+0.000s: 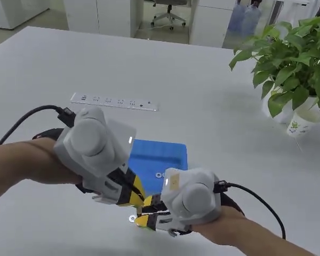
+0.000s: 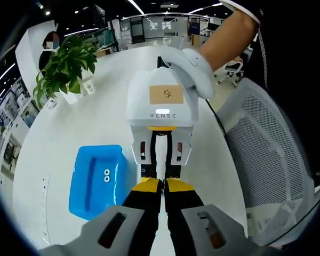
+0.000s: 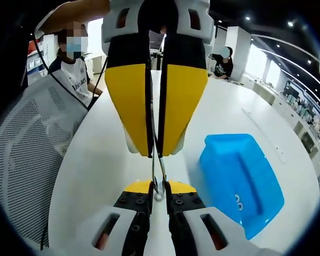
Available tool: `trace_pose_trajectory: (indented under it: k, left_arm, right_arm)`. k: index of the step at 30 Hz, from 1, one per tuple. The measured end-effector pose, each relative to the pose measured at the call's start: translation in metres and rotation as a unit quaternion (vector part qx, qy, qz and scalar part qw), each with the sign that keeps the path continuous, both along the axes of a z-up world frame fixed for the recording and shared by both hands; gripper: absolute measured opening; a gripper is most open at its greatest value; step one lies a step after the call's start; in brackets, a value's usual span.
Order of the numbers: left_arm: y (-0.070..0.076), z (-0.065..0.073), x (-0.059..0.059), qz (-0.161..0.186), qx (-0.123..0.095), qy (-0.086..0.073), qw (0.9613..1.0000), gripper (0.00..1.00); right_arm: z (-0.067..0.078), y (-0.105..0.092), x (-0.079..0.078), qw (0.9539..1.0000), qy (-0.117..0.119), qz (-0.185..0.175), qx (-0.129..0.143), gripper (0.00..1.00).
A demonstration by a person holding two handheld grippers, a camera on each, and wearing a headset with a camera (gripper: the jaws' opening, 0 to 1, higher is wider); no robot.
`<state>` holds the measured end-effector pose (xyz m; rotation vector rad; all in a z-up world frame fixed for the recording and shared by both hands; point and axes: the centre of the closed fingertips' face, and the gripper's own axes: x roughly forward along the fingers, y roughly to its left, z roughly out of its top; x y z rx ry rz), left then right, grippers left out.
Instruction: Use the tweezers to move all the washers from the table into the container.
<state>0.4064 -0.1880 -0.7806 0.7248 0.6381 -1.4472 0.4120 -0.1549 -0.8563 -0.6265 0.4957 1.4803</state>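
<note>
My two grippers face each other over the white table, their yellow jaws nose to nose. The left gripper (image 1: 132, 193) is shut on thin metal tweezers (image 3: 157, 152), whose prongs run on between the narrow jaws of the right gripper (image 1: 145, 215), which close on their tips. A small washer (image 3: 159, 196) lies on the table right at those tips, seen also as the washer (image 1: 132, 218) in the head view. The blue container (image 1: 159, 154) lies just beyond the grippers and holds two washers (image 2: 106, 175). In the left gripper view the tweezers (image 2: 160, 160) bridge both jaw pairs.
A white power strip (image 1: 113, 101) lies further back on the table (image 1: 213, 117). A potted plant (image 1: 293, 69) stands at the far right. A mesh office chair (image 2: 266, 154) is at the table's edge, and people sit nearby.
</note>
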Motion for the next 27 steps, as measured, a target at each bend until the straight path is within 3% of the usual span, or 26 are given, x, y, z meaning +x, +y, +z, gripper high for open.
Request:
trace_pose_trajectory:
  k: [16,27]
  left_arm:
    - [0.000,-0.013,-0.004,0.001,-0.003,0.011,0.9999,0.06]
    - [0.001,-0.014,-0.002,0.003,-0.003,0.011,0.9999,0.06]
  right_arm:
    - [-0.013,-0.001,-0.005,0.9999,0.012,-0.001,-0.007,0.12]
    - [-0.014,0.000,-0.003,0.9998,0.017,-0.004,-0.004,0.12]
